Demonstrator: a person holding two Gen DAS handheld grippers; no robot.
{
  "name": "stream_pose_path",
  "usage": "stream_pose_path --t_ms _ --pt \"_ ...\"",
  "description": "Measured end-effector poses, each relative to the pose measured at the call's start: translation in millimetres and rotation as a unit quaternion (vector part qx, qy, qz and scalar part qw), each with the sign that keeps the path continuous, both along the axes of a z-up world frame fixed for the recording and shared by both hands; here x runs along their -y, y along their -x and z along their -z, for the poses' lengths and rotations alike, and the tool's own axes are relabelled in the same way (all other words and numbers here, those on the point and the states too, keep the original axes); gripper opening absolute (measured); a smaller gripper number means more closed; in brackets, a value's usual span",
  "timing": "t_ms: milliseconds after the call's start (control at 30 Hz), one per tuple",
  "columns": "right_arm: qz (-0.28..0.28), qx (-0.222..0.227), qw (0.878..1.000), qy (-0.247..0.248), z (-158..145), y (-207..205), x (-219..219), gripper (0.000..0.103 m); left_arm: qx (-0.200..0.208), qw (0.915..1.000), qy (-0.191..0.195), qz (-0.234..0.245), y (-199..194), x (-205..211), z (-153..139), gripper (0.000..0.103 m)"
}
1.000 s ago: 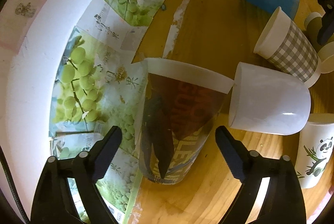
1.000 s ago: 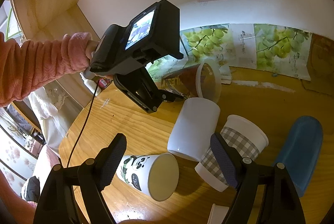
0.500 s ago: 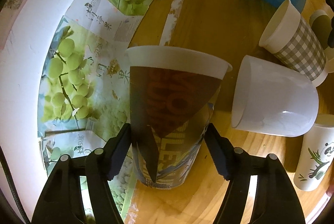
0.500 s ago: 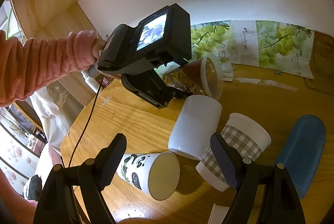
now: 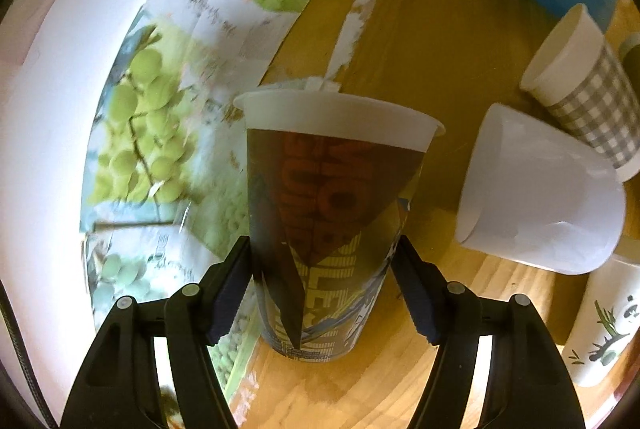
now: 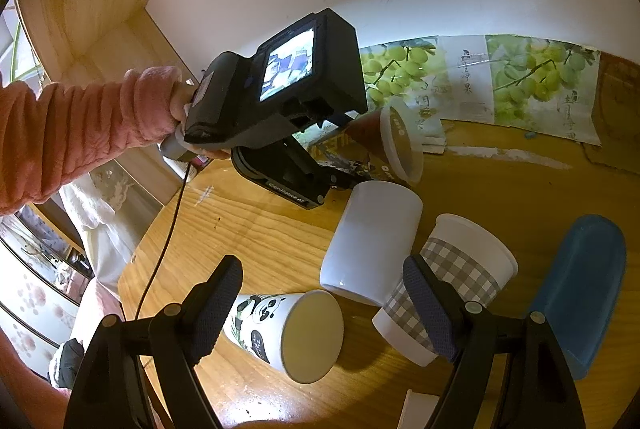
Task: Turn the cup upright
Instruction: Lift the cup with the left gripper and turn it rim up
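Note:
My left gripper [image 5: 322, 279] is shut on a brown printed paper cup [image 5: 328, 213] with a white rim, gripping its lower body on both sides. In the right wrist view the same cup [image 6: 384, 145] is tilted, lifted off the wooden table [image 6: 260, 229], mouth pointing right and down. My right gripper [image 6: 320, 303] is open and empty, held above a panda cup [image 6: 280, 329] lying on its side.
A plain white cup [image 6: 370, 241], a grey checked cup [image 6: 444, 285] and a blue oblong object [image 6: 576, 293] lie on the table right of the held cup. Grape posters [image 5: 160, 109] line the wall at the table's far edge.
My left gripper moved forward around the brown cup and shut on it. It then lifted and tilted the cup off the table. My right gripper stayed still.

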State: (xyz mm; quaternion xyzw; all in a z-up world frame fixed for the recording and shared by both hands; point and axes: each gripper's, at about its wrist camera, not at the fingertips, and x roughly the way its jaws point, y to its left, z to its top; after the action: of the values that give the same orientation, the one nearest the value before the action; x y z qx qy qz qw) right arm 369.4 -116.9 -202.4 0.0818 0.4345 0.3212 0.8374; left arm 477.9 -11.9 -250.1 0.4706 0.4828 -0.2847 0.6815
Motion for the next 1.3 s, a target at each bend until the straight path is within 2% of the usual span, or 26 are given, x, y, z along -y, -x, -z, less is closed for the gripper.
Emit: stream_pose_path --t_ms 267,433,667,767,900,1167,1300 --pt "0.015 -0.004 1.000 0.002 0.6 -1.1 8.0 0.083 0.020 0.9961 -0.023 -0.083 -2.3 -19.7 1.3 0.073" --pt "0.020 0.002 1.000 0.003 -3.6 1.7 10.0 0.083 0.019 0.9900 -0.006 -0.139 -2.9 -36.1 -10.3 0.072" --pt "0.021 0.007 1.000 -0.002 -10.0 5.1 9.0 0.083 0.014 0.9783 0.035 -0.204 -8.4 -61.3 -37.5 0.072" --pt "0.023 0.009 1.000 -0.001 -12.1 6.5 6.7 0.083 0.012 0.9729 0.039 -0.228 -4.7 -72.4 -48.2 0.072" --pt "0.029 0.010 1.000 0.001 -14.8 8.5 4.1 0.083 -0.005 0.9616 0.034 -0.272 1.3 -83.4 -62.8 0.072" --pt "0.048 0.004 0.999 0.014 -20.3 11.2 -0.6 0.083 -0.014 0.9512 0.054 -0.304 33.6 -95.1 -101.8 0.072" --pt "0.059 0.004 0.998 0.017 -25.7 14.1 -4.2 0.083 -0.001 0.9540 0.049 -0.296 56.4 -87.1 -117.8 0.072"
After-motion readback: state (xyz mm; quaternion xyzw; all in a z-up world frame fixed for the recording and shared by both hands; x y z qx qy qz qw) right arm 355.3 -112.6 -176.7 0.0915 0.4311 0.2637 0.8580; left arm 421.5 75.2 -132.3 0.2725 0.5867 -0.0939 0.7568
